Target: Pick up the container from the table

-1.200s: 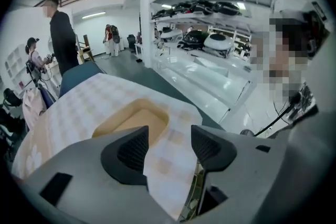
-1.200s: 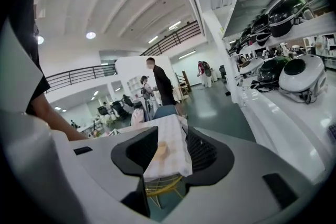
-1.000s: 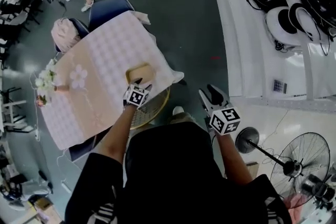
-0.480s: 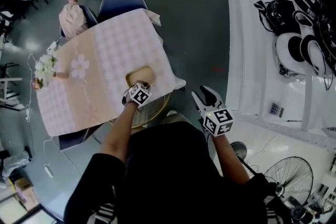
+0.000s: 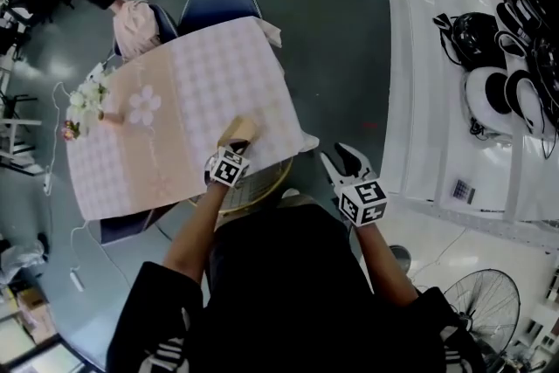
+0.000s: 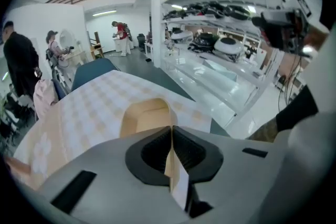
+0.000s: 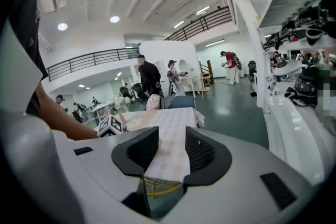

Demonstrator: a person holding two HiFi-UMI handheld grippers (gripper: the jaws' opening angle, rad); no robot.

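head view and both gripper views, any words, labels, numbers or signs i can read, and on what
No readable text in any view.
Cubes on the left gripper and right gripper: black-and-white square markers only, no letters or digits.
Container: plain tan, no label visible.
Small gridded panel on the white bench: too small to read.

container (image 5: 238,132): plain tan, no pattern.
tablecloth (image 5: 210,83): pale pink and white check; one peach band with a white flower.
left gripper (image 6: 171,136), right gripper (image 7: 170,152): grey shells, black ribbed pads (image 7: 142,150).
marker cubes (image 5: 362,201): white with black squares.
chairs (image 5: 218,3): dark blue.
bag (image 5: 135,24): pink.
flowers (image 5: 87,98): white.
floor (image 5: 332,31): dark grey-green.
shelf (image 5: 428,127): white.
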